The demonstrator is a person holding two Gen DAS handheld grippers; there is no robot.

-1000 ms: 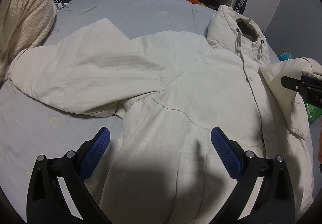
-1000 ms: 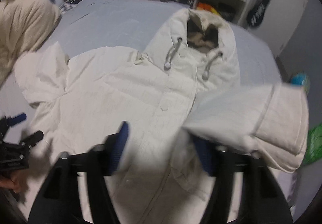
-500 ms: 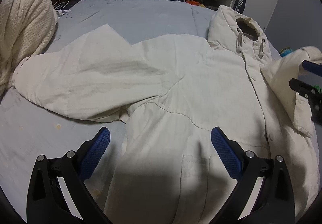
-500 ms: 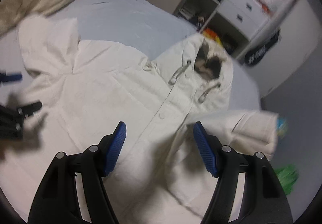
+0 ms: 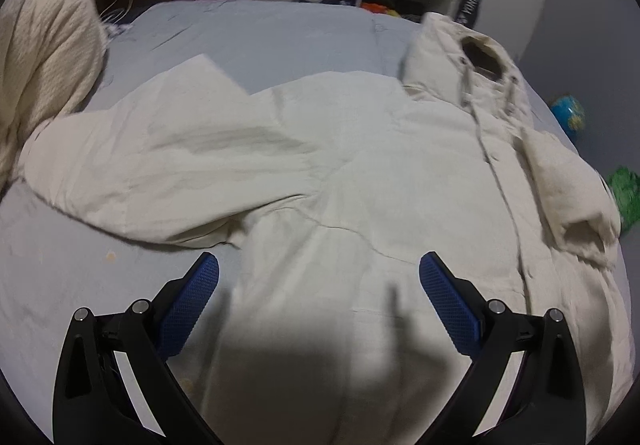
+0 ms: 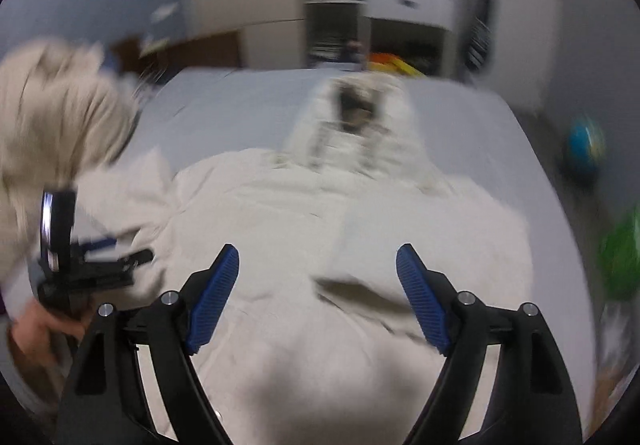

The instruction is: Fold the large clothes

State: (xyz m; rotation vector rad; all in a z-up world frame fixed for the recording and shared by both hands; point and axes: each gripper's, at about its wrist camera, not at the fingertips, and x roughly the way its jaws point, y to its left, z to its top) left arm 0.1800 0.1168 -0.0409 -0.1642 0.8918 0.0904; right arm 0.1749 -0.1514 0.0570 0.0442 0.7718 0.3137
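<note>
1. Jacket [image 5: 360, 173], a large cream hooded one, lies front-up across the blue bed [image 5: 260, 29], hood towards the wardrobe end. A second ago its right sleeve [image 5: 568, 185] was gripped by the right gripper; now that sleeve rests folded in over the jacket's front, just beside the button line.
2. Right gripper [image 6: 318, 285] has let go and pulled back: its jaws are opening, with nothing between the blue pads, only the jacket's body below them. That view is motion-blurred.
3. By my reading, the first sleeve fold is done. The left sleeve [image 5: 160, 161] is not yet folded, spread out from the jacket towards the knitted blanket [image 5: 44, 57].
4. Left gripper [image 5: 318, 301] hangs over the jacket's lower front, angled down, jaws wide apart and empty, little moved from a second ago. In the right-wrist view a hand [image 6: 40, 329] holds it beside the jacket's left sleeve.
</note>
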